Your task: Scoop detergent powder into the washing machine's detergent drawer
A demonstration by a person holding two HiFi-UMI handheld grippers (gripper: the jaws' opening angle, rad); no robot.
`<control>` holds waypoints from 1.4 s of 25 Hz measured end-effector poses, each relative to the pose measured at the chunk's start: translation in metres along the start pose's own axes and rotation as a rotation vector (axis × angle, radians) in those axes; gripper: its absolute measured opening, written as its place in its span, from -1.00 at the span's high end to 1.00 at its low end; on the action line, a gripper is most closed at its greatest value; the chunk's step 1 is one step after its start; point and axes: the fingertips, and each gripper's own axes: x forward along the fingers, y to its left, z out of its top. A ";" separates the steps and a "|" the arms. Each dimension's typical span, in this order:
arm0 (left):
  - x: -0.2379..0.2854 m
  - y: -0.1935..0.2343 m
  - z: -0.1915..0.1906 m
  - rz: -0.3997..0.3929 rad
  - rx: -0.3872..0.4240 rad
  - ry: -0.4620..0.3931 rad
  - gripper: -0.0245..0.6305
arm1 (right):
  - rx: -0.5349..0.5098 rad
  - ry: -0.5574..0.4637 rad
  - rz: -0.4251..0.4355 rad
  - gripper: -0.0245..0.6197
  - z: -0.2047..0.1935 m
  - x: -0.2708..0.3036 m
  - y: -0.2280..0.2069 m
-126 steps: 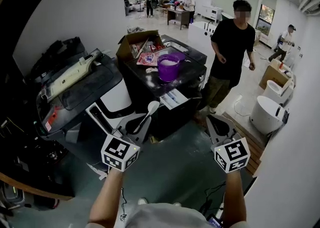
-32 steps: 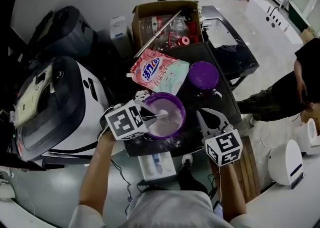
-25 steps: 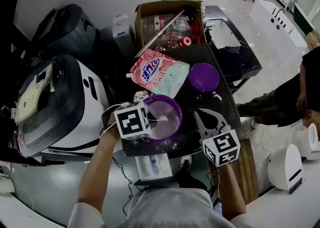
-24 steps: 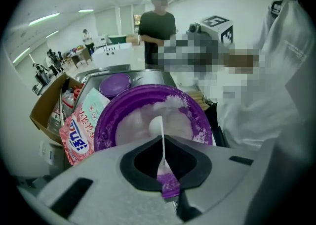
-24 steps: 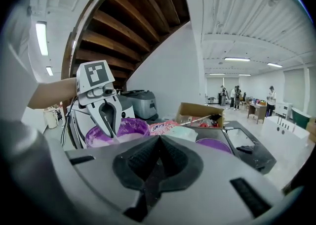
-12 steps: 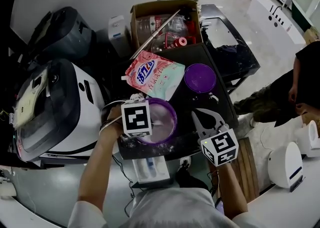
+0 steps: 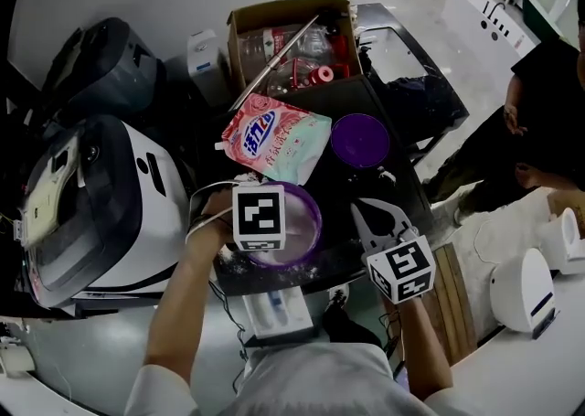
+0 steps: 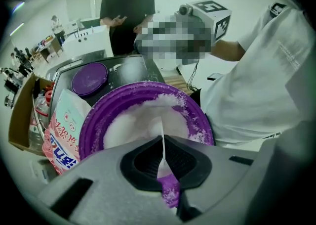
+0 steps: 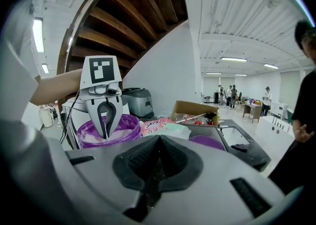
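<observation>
Plainly only the first step is in hand: the left gripper (image 8: 164,159) is clamped on the thin handle of a white scoop (image 8: 169,189), whose working end is down in the white powder (image 8: 133,120) that half fills the purple tub (image 7: 317,222) on the dark tabletop. Nothing shows a loaded scoop lifted out, and no powder has reached the pale tray (image 7: 274,314) jutting from the front below, which I take for the detergent drawer, so lifting, carrying and tipping all remain. The right gripper (image 9: 156,162) hangs idle beside the tub, jaws pressed together on nothing. The powder looks fine and loose, dusted over the tub's rim and the tabletop near it; the pink detergent bag (image 7: 274,140) lies just behind.
</observation>
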 end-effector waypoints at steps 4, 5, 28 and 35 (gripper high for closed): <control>0.002 -0.004 0.005 -0.035 0.032 0.000 0.88 | 0.006 0.003 -0.017 0.93 -0.002 -0.003 -0.002; 0.002 -0.007 0.007 -0.047 0.042 -0.002 0.88 | 0.007 0.003 -0.023 0.93 -0.002 -0.004 -0.003; -0.015 -0.045 0.006 -0.174 0.047 -0.095 0.88 | 0.000 -0.008 -0.054 0.93 0.002 -0.024 0.017; -0.025 -0.054 -0.005 -0.161 -0.009 -0.175 0.88 | 0.003 -0.014 -0.054 0.93 0.004 -0.028 0.028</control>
